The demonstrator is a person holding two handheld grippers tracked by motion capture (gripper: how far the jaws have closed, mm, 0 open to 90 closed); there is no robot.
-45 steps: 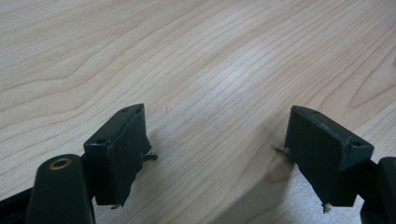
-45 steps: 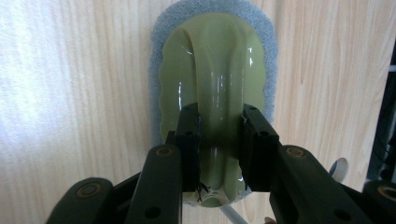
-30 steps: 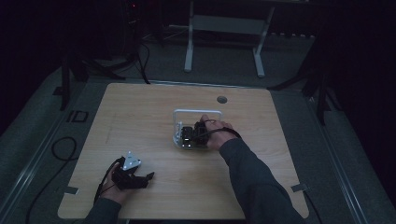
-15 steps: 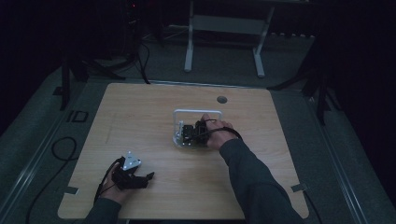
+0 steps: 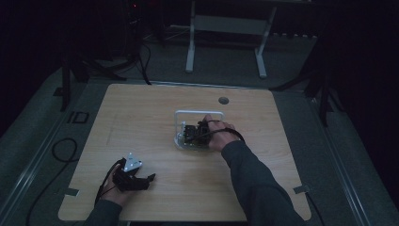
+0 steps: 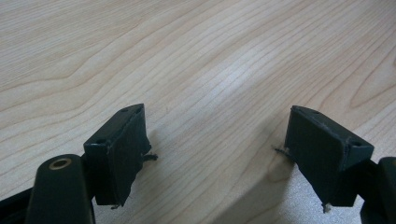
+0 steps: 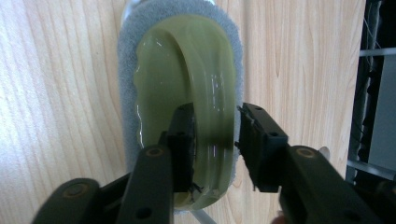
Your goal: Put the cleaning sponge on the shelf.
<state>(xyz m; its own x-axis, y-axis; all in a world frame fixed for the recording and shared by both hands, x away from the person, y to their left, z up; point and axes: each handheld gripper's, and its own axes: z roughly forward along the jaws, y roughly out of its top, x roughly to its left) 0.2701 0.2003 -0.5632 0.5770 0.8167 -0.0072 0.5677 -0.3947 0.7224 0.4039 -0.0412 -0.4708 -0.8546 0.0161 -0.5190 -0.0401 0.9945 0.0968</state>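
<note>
Green-handled sponge brush [image 7: 187, 84] between the just-loosened right gripper [image 7: 215, 144] jaws, left gripper [image 6: 219, 154] spread wide over bare table [image 6: 196, 56].

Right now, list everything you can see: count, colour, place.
table: one, light wood, under everything.
frame: one, white, middle of the table, at the right hand.
ring: one, pale glossy green, lying on the pad.
pad: one, grey, under the ring.
hole: one, round, dark, far part of the tabletop.
stand: one, white, on the floor beyond the table.
cable: one, black, on the floor left of the table.
left gripper: one, black, near-left of the table, jaws open with nothing between them.
right gripper: one, black, at the ring. Its jaws have just been opening, with one inside the ring, one outside and the ring's side between them.
</note>
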